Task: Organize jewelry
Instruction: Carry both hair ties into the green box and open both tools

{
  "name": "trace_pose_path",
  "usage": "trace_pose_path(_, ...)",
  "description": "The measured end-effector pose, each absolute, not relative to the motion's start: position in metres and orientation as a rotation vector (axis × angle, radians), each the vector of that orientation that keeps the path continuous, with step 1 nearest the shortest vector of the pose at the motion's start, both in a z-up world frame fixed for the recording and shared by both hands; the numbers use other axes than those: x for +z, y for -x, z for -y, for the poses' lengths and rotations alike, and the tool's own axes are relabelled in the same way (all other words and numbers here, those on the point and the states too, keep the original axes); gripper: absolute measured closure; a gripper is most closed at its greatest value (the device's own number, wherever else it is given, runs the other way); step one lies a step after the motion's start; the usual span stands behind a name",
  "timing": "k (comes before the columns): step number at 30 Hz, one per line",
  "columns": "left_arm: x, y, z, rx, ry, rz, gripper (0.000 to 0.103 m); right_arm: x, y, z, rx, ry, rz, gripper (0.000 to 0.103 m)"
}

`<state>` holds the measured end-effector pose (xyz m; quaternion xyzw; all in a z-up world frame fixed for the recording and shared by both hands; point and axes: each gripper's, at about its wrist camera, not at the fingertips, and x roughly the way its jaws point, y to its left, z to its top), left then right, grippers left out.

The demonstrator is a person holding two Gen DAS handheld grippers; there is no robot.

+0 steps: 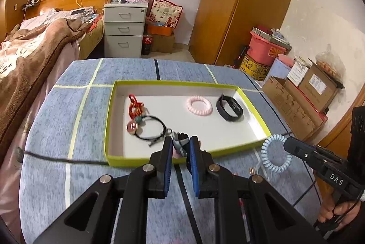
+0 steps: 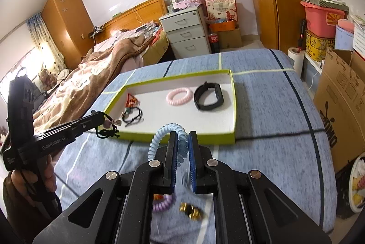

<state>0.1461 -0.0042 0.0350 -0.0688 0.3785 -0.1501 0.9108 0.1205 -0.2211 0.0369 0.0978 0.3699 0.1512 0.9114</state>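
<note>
Nearest, under the right gripper point(image 2: 182, 143): a purple coil hair tie point(image 2: 163, 204) and a small gold-and-black piece point(image 2: 191, 212), both blurred, lying on the blue patterned tablecloth point(image 2: 269, 111). Right gripper's jaws clamped on a light-blue coil hair tie point(image 2: 159, 136), which loops up and left of the pads, lifted just short of the tray's near wall. Left gripper point(image 1: 180, 148) jaws pinched on a black cord bracelet point(image 2: 107, 131) with a pink charm and a small silver tag; in the right wrist view it dangles from the tips, knotted cord hanging over the tray's near-left corner. Left wrist view shows only a grey-and-pink blur between the blue pads point(image 1: 169, 161). A hand point(image 1: 337, 212) grips the right tool's handle. Beyond: shallow white tray with lime-green rim point(image 1: 109, 120) on the table. Inside, left end: a black cord bracelet with a pink disc and a green bead point(image 1: 146, 127), touching a red-and-gold knotted ornament point(image 1: 134, 107) behind it. Right half: a pink coil hair tie point(image 1: 199, 105), and just beside it a black fitness band point(image 1: 229, 108), standing on edge. Far: bed with brown blanket point(image 1: 34, 47), grey drawer unit point(image 1: 124, 29), cola bottle point(image 1: 147, 44), wooden wardrobe point(image 1: 239, 4), cardboard boxes point(image 1: 296, 102).
</note>
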Motion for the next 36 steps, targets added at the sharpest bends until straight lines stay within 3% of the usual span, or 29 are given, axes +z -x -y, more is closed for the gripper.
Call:
trace_pose_path(13, 0.037, -0.203, 0.008, -0.322, 0.142, -0.787, 0.087, 0.024, -0.181, 0.211, 0.279, -0.194, -0.813, 0.093)
trace_pose_path(36, -0.015, -0.253, 0.017, -0.289, 0.143, -0.940, 0.087, -0.009, -0.213, 0.202, 0.260, -0.109, -0.910, 0.093)
